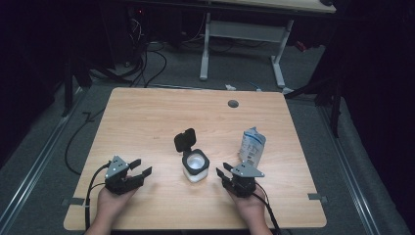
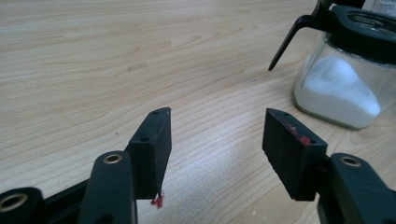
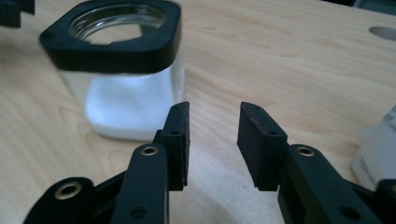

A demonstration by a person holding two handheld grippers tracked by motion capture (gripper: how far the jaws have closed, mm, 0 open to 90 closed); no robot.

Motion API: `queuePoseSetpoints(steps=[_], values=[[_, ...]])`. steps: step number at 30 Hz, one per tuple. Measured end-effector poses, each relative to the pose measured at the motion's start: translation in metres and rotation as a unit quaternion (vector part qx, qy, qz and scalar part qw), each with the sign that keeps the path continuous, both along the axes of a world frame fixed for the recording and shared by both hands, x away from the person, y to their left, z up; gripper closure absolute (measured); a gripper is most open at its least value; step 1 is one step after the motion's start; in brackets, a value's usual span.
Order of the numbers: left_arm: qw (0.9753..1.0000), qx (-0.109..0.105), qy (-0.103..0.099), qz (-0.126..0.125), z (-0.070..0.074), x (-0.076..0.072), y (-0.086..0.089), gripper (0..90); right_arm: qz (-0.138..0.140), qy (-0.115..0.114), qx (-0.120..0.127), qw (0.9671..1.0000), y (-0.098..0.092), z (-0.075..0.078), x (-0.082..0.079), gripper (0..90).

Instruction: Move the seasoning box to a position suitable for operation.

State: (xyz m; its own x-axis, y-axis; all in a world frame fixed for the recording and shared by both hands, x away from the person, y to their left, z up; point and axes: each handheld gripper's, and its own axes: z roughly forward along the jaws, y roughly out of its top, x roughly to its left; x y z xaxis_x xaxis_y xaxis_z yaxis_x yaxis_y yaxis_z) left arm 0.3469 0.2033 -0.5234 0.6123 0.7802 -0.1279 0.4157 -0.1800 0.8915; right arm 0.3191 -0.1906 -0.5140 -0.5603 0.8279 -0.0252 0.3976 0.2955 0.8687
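Glass jar (image 1: pixel 195 166) of white powder, lid flipped open, stands mid-table between my left gripper (image 1: pixel 138 170) and right gripper (image 1: pixel 221 171), both spread and empty; I should steady its body before touching the pouch (image 1: pixel 252 146).

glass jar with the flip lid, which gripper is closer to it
Right. The right gripper sits just beside the jar; the left gripper rests farther off on the jar's other side.

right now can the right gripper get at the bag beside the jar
Probably yes. The right gripper is open and holds nothing, and the bag stands just beyond it with bare table between. The jar sits off to its left, out of the way.
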Motion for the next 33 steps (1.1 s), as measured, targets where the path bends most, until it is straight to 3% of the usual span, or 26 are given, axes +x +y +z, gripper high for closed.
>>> queuePoseSetpoints(steps=[3, 8, 13, 18, 26, 30, 33], values=[[1.0, -0.001, -0.004, 0.002, 0.001, -0.002, 0.003, 45.8, 0.013, -0.001, -0.006, 0.9999, 0.002, -0.002, -0.007, 72.5], [0.9999, 0.0, 0.005, 0.009, -0.002, -0.001, 0.006, 49.9, 0.026, 0.013, 0.01, 0.9995, 0.009, -0.003, -0.01, 89.9], [0.9999, 0.0, 0.006, 0.013, -0.002, -0.003, 0.008, 53.5, 0.039, 0.023, 0.008, 0.9989, 0.025, -0.006, -0.009, 89.9], [0.9998, 0.002, 0.007, 0.016, -0.002, -0.008, 0.012, 54.1, 0.04, 0.02, 0.0, 0.999, 0.036, -0.007, -0.007, 89.9], [0.9994, 0.003, 0.011, 0.033, -0.002, -0.016, 0.02, 54.3, 0.031, 0.02, -0.003, 0.9993, 0.038, -0.006, 0.001, 89.9], [0.9988, 0.0, 0.013, 0.047, 0.0, -0.019, 0.019, 52.9, 0.028, 0.021, 0.001, 0.9994, 0.04, -0.007, 0.009, 89.9], [0.9989, -0.006, 0.015, 0.043, 0.002, -0.018, 0.014, 53.1, 0.025, 0.02, 0.001, 0.9995, 0.042, -0.007, 0.018, 89.8]])
